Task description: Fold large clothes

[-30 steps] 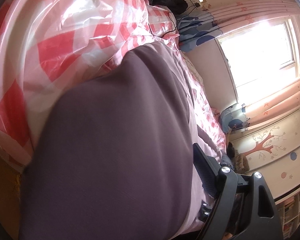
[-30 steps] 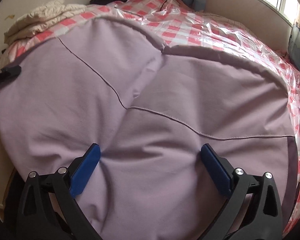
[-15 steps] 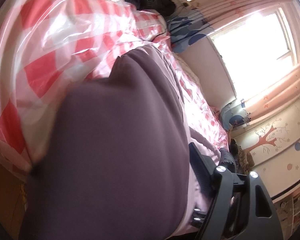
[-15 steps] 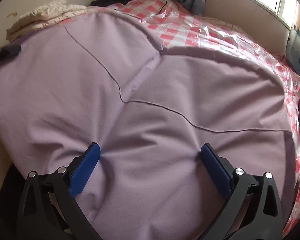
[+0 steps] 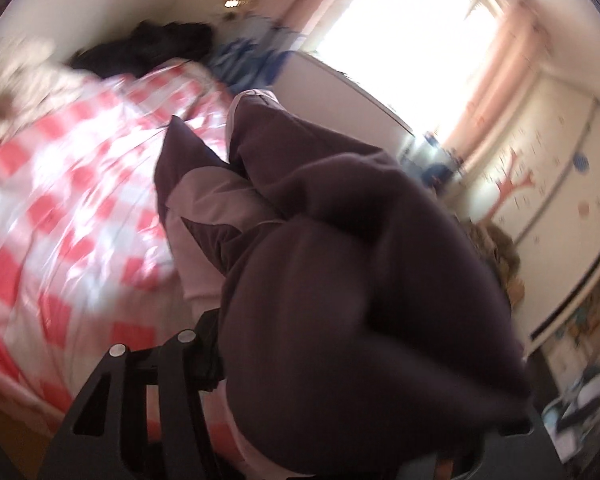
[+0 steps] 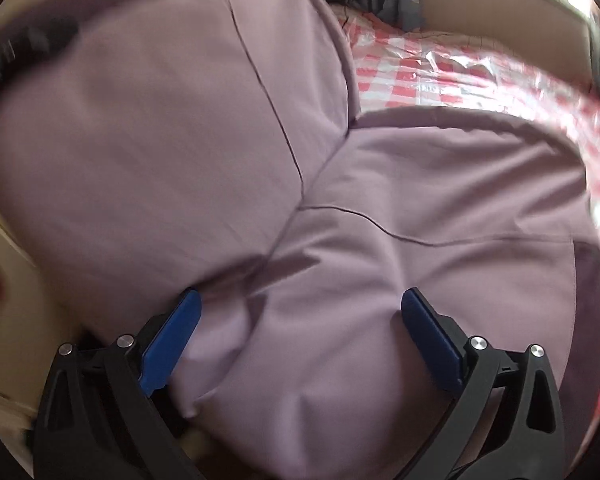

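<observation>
A large mauve garment [image 6: 180, 140] with stitched seams lies spread over the bed's red-and-white checked cover [image 6: 460, 72]. My right gripper [image 6: 300, 296] stands open on it, both blue pads [image 6: 172, 336] resting on the cloth, which bulges between them. In the left wrist view one end of the garment [image 5: 360, 260] hangs bunched and lifted off the bed. My left gripper [image 5: 332, 360] is closing on that bunch. Only its left finger [image 5: 148, 380] shows; the cloth hides the other one.
Black clothes [image 5: 156, 48] and a beige blanket [image 5: 12, 76] lie at the head of the bed. A bright window [image 5: 400, 32] and a wall with a tree sticker [image 5: 512, 184] stand beyond it. A dark blurred shape [image 6: 28, 44] sits at the garment's upper left edge.
The left gripper rose and rolled, lifting its end of the garment off the checked cover. The right gripper slid forward over the cloth with its jaws still wide.
</observation>
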Tool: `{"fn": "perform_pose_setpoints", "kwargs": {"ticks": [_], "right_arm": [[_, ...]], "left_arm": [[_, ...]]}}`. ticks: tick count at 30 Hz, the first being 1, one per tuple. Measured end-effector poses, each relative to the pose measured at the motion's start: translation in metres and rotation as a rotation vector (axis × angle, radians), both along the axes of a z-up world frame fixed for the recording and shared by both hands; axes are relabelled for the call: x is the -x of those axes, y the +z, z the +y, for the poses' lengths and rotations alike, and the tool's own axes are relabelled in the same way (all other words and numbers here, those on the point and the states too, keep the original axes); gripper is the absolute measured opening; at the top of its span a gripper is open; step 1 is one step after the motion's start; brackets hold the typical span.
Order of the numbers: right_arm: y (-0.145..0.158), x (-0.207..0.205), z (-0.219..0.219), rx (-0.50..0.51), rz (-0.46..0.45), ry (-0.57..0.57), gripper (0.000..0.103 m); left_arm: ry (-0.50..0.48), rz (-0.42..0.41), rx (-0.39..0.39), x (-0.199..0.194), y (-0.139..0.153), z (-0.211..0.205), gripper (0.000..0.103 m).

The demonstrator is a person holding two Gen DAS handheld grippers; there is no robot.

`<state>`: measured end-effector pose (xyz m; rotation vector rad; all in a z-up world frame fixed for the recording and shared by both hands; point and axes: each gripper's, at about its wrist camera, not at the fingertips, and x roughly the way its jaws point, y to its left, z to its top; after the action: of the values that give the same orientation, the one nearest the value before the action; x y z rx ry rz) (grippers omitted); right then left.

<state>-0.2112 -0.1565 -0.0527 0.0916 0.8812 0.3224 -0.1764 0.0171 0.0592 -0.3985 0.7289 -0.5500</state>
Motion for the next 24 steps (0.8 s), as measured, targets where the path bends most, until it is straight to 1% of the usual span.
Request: {"fn": "perform_pose_setpoints", "kwargs": {"ticks": [1,2,3,5,7,8,9,11,12,13,14,15,16,18,20,21,23,24], "right_arm": [[0.008,0.009,-0.026,-0.158,-0.008,-0.003,0.097],[0.011,0.015,-0.043,-0.257,-0.015,-0.008,0.097],[0.014,0.024,-0.072,-0.401,-0.021,-0.028,0.097],[0.015,0.039,-0.126,-0.604,-0.03,-0.094,0.097],[0.019,0.052,-0.172,-0.7,-0.058,-0.158,0.097],[0.024,0.056,-0.194,-0.714,-0.073,-0.201,0.097],[0.031,0.06,-0.209,-0.705,-0.085,-0.238,0.097],[0.055,0.066,-0.234,-0.667,-0.129,-0.274,0.097],[0.075,0.065,-0.242,-0.623,-0.157,-0.276,0.097],[0.09,0.063,-0.244,-0.583,-0.173,-0.274,0.097],[0.111,0.056,-0.242,-0.515,-0.188,-0.261,0.097],[0.125,0.049,-0.237,-0.454,-0.182,-0.246,0.097],[0.136,0.04,-0.231,-0.377,-0.156,-0.231,0.097],[0.148,0.012,-0.213,-0.206,-0.099,-0.215,0.097],[0.142,-0.022,-0.189,-0.068,-0.009,-0.19,0.097],[0.131,-0.038,-0.175,0.028,0.035,-0.194,0.097],[0.095,-0.059,-0.158,0.298,0.099,-0.228,0.097],[0.077,-0.065,-0.154,0.306,0.119,-0.225,0.097]], "left_arm": [[-0.022,-0.015,-0.011,0.003,0.004,-0.01,0.054],[-0.048,-0.032,-0.028,0.006,0.009,-0.023,0.054],[-0.068,-0.046,-0.043,0.006,0.012,-0.034,0.054],[-0.122,-0.081,-0.086,0.006,0.017,-0.066,0.054],[-0.189,-0.119,-0.144,0.013,0.017,-0.104,0.054],[-0.232,-0.14,-0.18,0.019,0.015,-0.128,0.054],[-0.267,-0.157,-0.214,0.023,0.011,-0.149,0.054],[-0.33,-0.19,-0.277,0.033,0.005,-0.183,0.054],[-0.381,-0.21,-0.328,0.042,-0.003,-0.211,0.054],[-0.411,-0.22,-0.359,0.046,-0.009,-0.225,0.054],[-0.445,-0.234,-0.397,0.053,-0.017,-0.242,0.054],[-0.483,-0.256,-0.448,0.063,-0.026,-0.262,0.054],[-0.511,-0.282,-0.494,0.071,-0.034,-0.278,0.054],[-0.541,-0.327,-0.554,0.086,-0.041,-0.298,0.054],[-0.568,-0.366,-0.619,0.099,-0.047,-0.312,0.054],[-0.573,-0.379,-0.634,0.104,-0.048,-0.313,0.054],[-0.593,-0.386,-0.646,0.107,-0.049,-0.306,0.056],[-0.608,-0.373,-0.637,0.106,-0.048,-0.301,0.056]]}}
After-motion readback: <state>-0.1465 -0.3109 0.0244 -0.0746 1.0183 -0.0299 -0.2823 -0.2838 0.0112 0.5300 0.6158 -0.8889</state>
